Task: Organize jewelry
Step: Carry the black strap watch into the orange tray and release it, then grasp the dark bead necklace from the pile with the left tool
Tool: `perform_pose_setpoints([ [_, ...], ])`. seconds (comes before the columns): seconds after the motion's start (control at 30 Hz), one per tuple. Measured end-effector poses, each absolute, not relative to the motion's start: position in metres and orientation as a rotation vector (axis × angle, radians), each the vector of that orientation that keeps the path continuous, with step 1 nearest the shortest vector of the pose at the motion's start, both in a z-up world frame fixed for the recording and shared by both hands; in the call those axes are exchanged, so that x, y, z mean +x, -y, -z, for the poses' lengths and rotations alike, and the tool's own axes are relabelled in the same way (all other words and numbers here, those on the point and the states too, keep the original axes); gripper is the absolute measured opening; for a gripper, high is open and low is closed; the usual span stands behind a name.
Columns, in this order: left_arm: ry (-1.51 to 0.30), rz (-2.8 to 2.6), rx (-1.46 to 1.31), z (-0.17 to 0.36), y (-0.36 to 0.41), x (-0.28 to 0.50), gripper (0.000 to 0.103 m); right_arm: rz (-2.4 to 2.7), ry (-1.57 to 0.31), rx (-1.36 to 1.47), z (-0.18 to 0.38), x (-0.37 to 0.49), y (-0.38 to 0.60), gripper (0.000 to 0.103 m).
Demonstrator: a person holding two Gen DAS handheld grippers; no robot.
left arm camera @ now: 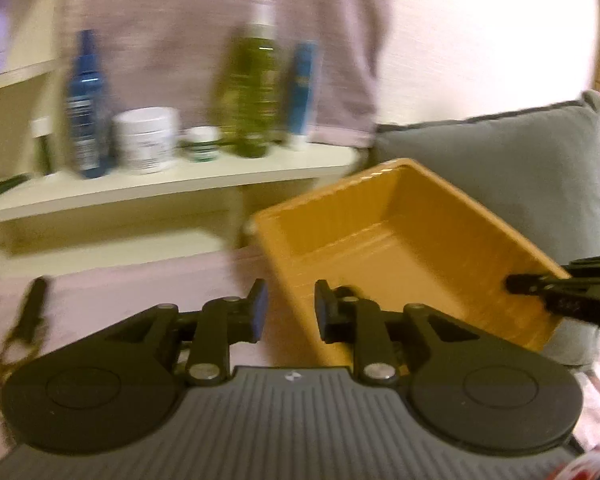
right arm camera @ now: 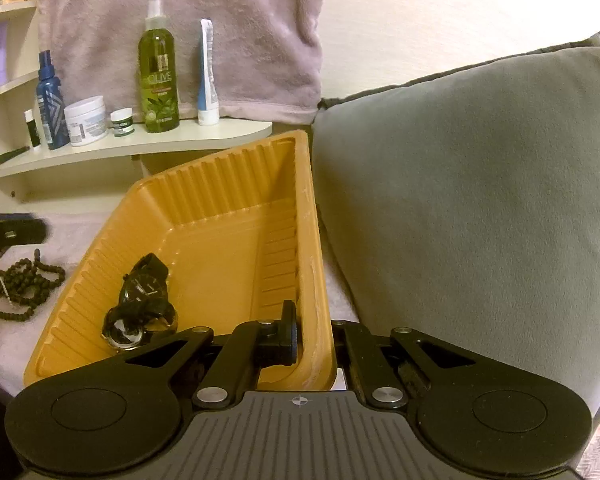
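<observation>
- Right wrist view: an orange ribbed tray (right arm camera: 228, 216) is clamped at its near wall by the right gripper (right arm camera: 314, 338).
- Black watches (right arm camera: 140, 304) lie inside (long axis angled away, up-right).
- The left gripper (left arm camera: 290, 312) is seen parted, holding nothing.

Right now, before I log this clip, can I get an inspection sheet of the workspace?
Surface: pale pink blanket, soft, under everything.
Job's things: orange tray tilted, holding two dark watches; dark bead necklace on the blanket left of the tray.
Clutter: nothing seen on the blanket.
Grippers: right tool shut on the tray's right wall; left tool open at the tray's near corner, holding nothing.
Cables: nothing seen.
Surroundings: grey cushion against the tray's right side; shelf behind with olive spray bottle, blue bottle, white jar.
</observation>
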State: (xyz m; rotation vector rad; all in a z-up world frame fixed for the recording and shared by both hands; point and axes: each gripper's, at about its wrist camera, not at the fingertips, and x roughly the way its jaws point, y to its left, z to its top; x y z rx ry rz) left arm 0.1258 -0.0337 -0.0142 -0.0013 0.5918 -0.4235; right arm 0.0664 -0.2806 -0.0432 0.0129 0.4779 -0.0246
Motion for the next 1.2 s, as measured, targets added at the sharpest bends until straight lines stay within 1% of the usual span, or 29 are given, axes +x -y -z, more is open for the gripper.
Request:
perform_pose_setpoints([
  [0.17, -0.614, 0.294, -0.015, 0.02, -0.007, 0.103, 0.026, 0.025, -0.48, 0.016, 0.043, 0.066, 0.281, 0.004],
  [0.4, -0.656, 0.208, 0.037, 0.04, -0.034, 0.093, 0.028, 0.024, -0.481, 0.011, 0.044, 0.067, 0.281, 0.004],
  [0.63, -0.66, 0.24, 0.152, 0.055, -0.021, 0.11, 0.029, 0.027, -0.485, 0.007, 0.044, 0.068, 0.281, 0.004],
  [0.8, -0.673, 0.288, 0.254, 0.067, -0.009, 0.127, 0.035, 0.03, -0.494, 0.01, 0.045, 0.071, 0.282, 0.005],
  [0.97, -0.697, 0.321, 0.352, 0.081, -0.002, 0.143, 0.036, 0.033, -0.501, 0.012, 0.047, 0.072, 0.283, 0.005],
  [1.2, -0.657, 0.336, 0.479, 0.085, 0.006, 0.148, 0.036, 0.035, -0.508, 0.012, 0.047, 0.074, 0.284, 0.005],
])
